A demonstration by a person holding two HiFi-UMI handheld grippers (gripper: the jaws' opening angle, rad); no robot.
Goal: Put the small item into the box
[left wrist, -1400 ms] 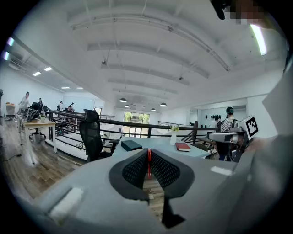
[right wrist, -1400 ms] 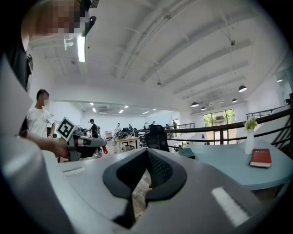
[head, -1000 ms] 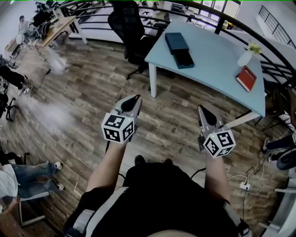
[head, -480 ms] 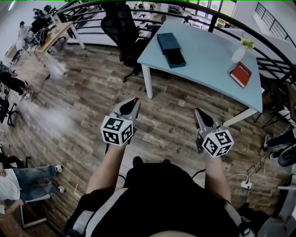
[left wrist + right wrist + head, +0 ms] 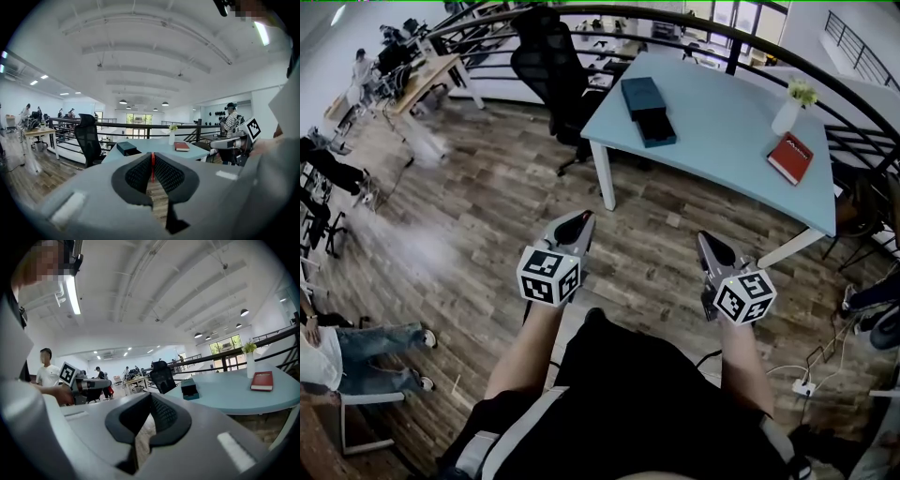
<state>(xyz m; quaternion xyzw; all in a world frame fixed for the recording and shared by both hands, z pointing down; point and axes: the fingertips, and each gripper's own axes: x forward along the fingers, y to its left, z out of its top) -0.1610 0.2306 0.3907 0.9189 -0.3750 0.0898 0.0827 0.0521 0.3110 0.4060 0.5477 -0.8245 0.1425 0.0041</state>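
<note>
ok so we're standing on the wood floor [image 5: 487, 206] with both grippers held out in front of us, side by side, and well short of the table [image 5: 722, 131]. the left gripper [image 5: 577, 223] has its jaws pinched nearly together, and in the left gripper view there's a thin small red item [image 5: 151, 168] clamped upright right between the pads. it's only a sliver from that angle, so we can't tell what it really is. the right gripper [image 5: 709, 240] has its jaws closed too, tips meeting, with nothing between them, just floor showing through the gap lower down.

the dark teal box [image 5: 647, 108] sits on the light blue table near the corner closest to the black office chair [image 5: 548, 66], and it looks like two parts lying end to end. further along the same table there's a red book [image 5: 790, 157] and a white vase [image 5: 787, 114] with some greenery in it. both grippers point roughly toward the table.
</note>
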